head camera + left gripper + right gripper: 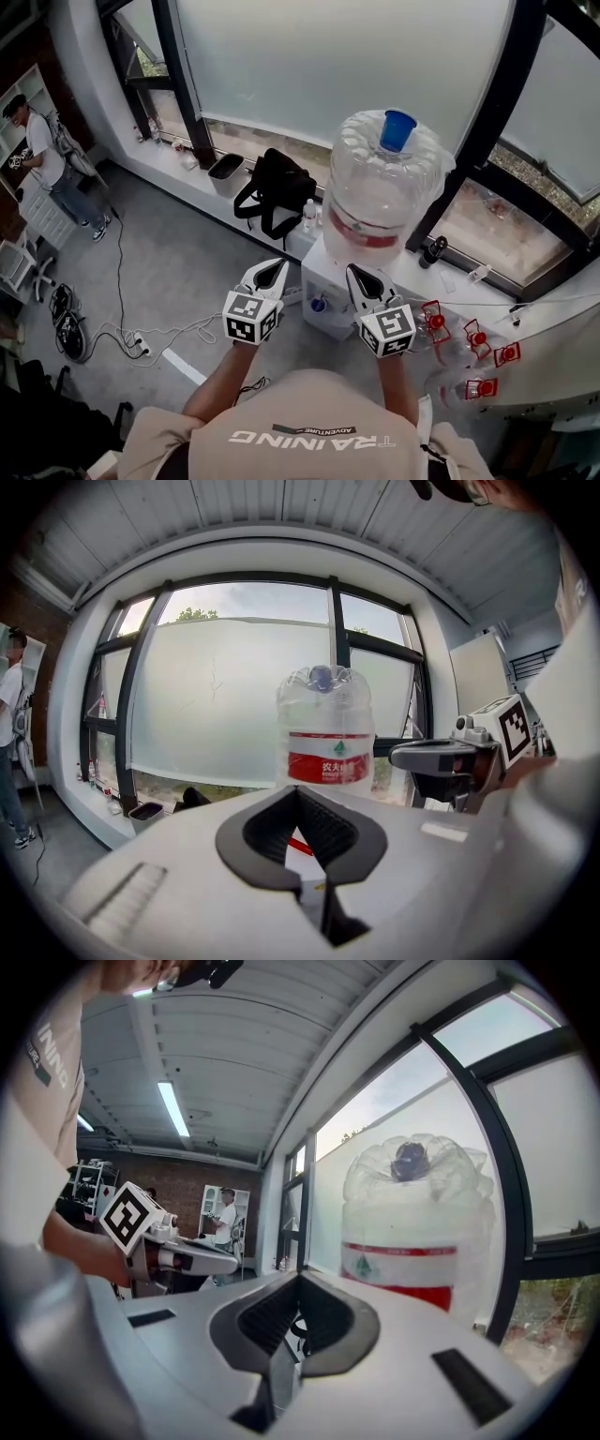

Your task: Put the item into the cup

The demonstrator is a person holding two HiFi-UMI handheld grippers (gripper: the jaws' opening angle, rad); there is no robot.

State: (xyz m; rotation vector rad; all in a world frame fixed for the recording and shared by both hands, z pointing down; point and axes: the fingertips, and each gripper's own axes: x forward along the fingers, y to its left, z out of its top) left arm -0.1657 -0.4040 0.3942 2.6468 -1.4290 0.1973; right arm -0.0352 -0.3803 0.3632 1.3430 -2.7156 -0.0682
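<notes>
While I hold both grippers before the water jug (380, 187) on its dispenser (323, 302), the left gripper (274, 270) and right gripper (359, 276) each have jaws pressed together on nothing. Clear containers (469, 342) with red parts sit on the ledge (562, 319) right of the right gripper; I cannot tell which of them the task means.

Grey floor (178, 281), frosted black-framed windows (319, 56), brick wall (183, 1199)

Both forearms (217, 386) reach forward from the chest, holding the left gripper (278, 265) and the right gripper (353, 272) side by side, near each other and pointing ahead. Each gripper's jaws are closed tip to tip, with nothing held between them.
</notes>
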